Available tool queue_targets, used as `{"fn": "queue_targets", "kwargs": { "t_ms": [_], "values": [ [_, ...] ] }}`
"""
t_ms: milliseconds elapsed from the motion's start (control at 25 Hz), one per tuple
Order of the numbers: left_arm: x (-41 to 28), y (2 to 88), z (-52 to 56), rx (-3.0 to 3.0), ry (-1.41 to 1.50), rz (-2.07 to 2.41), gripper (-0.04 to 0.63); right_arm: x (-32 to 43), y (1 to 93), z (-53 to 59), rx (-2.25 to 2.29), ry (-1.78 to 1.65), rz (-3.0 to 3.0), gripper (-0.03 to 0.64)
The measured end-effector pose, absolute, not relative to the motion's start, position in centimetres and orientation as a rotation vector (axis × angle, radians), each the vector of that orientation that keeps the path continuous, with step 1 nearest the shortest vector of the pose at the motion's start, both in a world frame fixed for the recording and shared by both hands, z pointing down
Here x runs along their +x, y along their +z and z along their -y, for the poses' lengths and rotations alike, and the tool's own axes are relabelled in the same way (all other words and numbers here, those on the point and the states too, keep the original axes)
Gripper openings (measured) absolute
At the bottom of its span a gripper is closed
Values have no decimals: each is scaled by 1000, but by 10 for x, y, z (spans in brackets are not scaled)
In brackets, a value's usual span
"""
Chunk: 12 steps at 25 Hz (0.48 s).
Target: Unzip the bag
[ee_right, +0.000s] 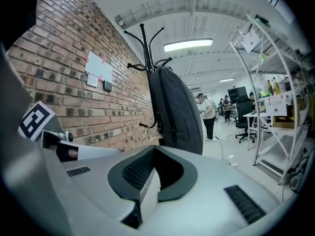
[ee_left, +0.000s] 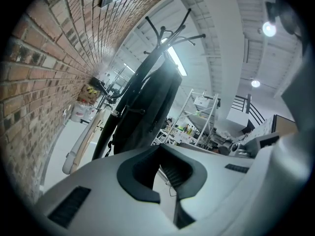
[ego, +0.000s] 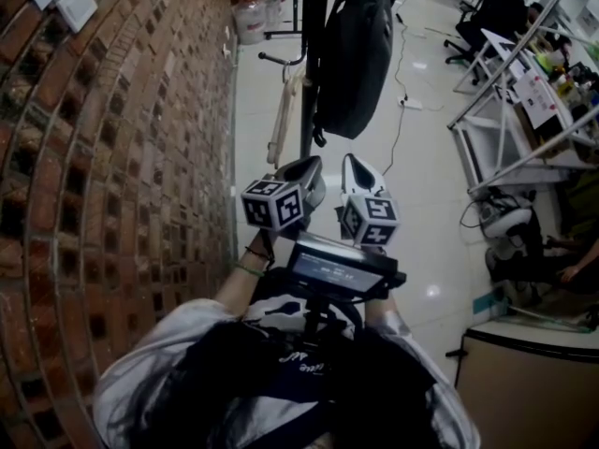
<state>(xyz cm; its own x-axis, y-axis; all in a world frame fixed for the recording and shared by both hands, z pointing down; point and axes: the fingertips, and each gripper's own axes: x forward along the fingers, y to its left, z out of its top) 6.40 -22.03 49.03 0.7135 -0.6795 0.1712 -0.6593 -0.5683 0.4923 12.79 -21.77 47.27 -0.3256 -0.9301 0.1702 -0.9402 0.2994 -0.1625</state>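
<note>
- We see the black backpack (ego: 354, 54) hanging from a dark coat stand (ego: 309, 92) just beside the brick wall (ego: 112, 176), clear of the pale floor (ego: 421, 185).
- In the right gripper view the backpack (ee_right: 177, 112) hangs upright under the stand's curved hooks (ee_right: 145, 43). We cannot tell from any view how far its zip is open.
- We hold both grippers side by side, short of the backpack and touching no part of it.
- The left gripper (ego: 307, 168) has its jaws slightly apart. In its own view a strip of floor shows through the narrow gap of the left gripper (ee_left: 165, 167), and nothing sits in it.
- The right gripper (ego: 356, 165) has its jaws pressed together. In its own view the right gripper (ee_right: 155, 168) holds nothing.
- Beyond the backpack, a person (ee_right: 206, 114) stands on the open floor near office chairs and white metal shelving (ee_right: 266, 107).
</note>
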Motion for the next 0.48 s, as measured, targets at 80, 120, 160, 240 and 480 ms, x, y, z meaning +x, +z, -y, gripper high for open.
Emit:
{"fn": "queue_targets", "kwargs": {
  "t_ms": [80,120,160,240,480],
  "values": [
    [64,491,219,2385,-50,1020,8,127,473,217,1795,360,2498,3],
    [64,492,218,2385,-51,1021,8,127,474,216,1794,360,2499,3],
    [63,492,218,2385,-52,1023,8,127,474,216,1793,361,2500,3],
    [63,491,218,2382,-55,1029,8,127,474,215,1788,362,2501,3],
    [66,490,217,2381,-61,1030,8,130,476,214,1779,355,2495,3]
  ]
}}
